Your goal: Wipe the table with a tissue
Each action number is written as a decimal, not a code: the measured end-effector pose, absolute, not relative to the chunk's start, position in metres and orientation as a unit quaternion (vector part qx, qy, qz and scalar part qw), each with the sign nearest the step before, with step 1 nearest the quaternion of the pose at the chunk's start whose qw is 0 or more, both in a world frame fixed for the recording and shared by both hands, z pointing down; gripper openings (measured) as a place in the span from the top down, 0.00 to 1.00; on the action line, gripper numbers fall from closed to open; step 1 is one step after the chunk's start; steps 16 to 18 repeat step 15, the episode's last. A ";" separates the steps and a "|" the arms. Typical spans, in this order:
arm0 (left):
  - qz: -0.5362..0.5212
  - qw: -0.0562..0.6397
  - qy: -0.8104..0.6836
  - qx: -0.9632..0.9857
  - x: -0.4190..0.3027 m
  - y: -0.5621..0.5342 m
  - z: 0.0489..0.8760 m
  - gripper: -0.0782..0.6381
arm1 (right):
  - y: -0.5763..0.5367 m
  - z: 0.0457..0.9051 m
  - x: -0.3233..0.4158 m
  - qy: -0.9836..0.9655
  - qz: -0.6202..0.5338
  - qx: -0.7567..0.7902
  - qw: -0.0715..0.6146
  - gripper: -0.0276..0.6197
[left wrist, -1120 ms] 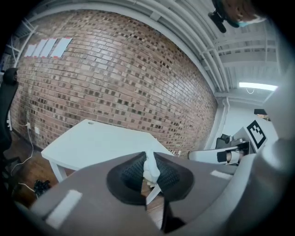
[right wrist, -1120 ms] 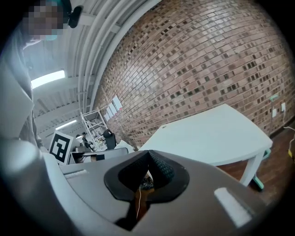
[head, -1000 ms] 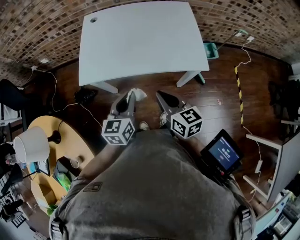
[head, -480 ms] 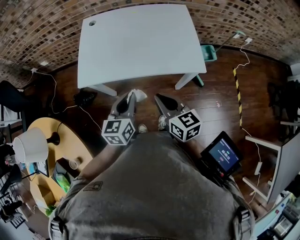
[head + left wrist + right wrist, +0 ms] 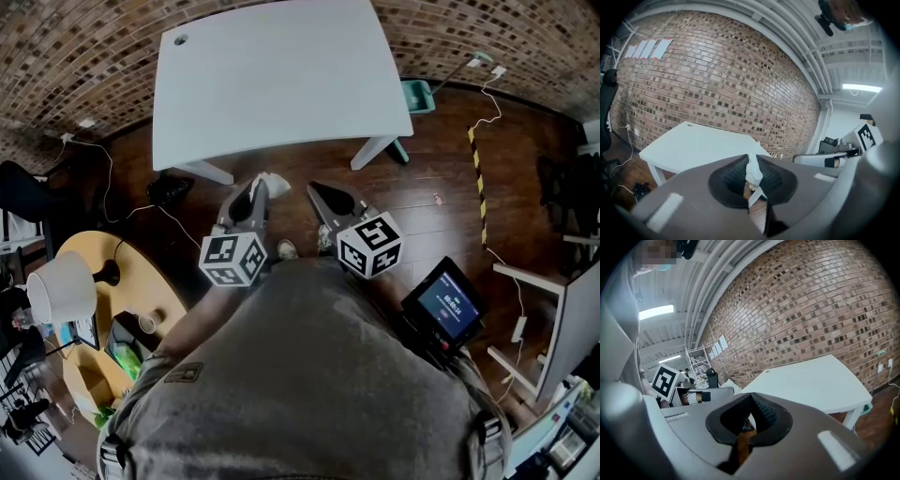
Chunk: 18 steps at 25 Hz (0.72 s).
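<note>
Dark wooden floorboards (image 5: pixel 441 178) lie under both tools, short of the pale rectangular white table (image 5: pixel 281 80). The left gripper (image 5: pixel 257 187) is clamped on a crumpled white paper tissue (image 5: pixel 274 184), held just before the table's near edge and off its top. Beside it, equally short of the table, the right gripper (image 5: pixel 317 190) has its jaws closed on nothing. Behind the table rises a red-brown brick wall (image 5: pixel 75 47).

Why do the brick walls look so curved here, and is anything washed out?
Head view: a very wide lens bows the brick wall and the edges of the white table. Left gripper view: same bending, black corners, the close tissue slightly soft. Right gripper view: the wall arches overhead, and the ceiling light glares white.
</note>
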<state>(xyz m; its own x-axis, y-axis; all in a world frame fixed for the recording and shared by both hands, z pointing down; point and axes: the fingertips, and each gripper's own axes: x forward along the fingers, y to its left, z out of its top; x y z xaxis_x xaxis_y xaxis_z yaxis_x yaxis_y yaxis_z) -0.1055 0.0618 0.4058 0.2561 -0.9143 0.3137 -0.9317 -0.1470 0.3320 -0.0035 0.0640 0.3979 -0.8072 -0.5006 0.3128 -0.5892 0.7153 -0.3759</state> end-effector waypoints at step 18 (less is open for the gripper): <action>0.026 0.236 -0.612 0.755 -0.099 0.060 0.405 0.85 | 0.062 0.396 -0.001 -0.924 0.236 0.284 0.096 0.94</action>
